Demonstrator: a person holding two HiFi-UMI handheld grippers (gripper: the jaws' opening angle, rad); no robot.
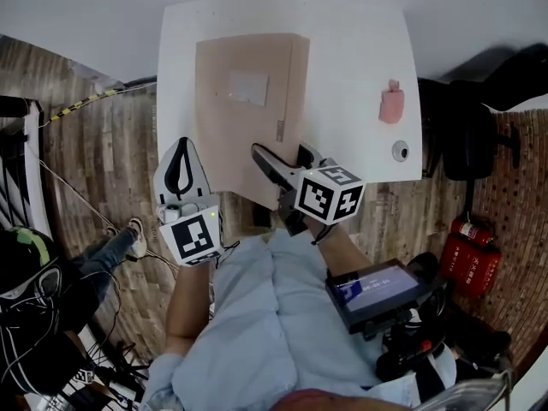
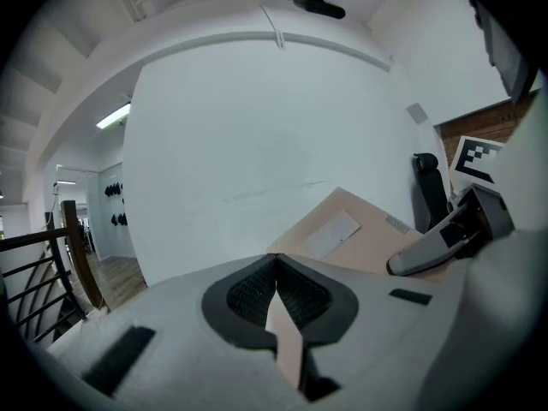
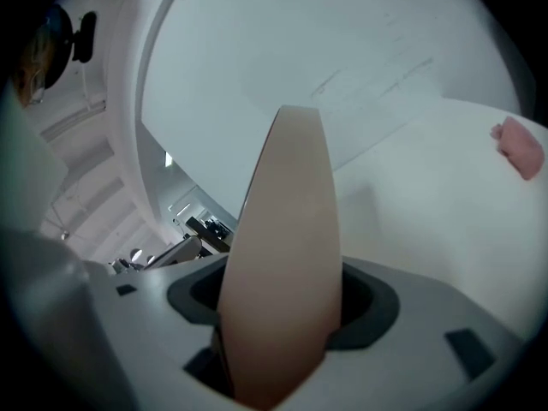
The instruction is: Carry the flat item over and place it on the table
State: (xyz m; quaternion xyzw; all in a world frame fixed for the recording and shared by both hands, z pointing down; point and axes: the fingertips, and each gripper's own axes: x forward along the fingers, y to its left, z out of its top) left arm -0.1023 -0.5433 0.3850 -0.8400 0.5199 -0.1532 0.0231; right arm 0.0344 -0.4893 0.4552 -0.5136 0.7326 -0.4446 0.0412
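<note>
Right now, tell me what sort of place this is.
Probably an indoor lab or recording workspace: a white rectangular table on a wood-plank floor, with a red fire extinguisher near a black office chair.

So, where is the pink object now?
The pink object lies on the white table near its right edge in the head view, right of the beige flat item; a round grey thing sits nearer the person.
</note>
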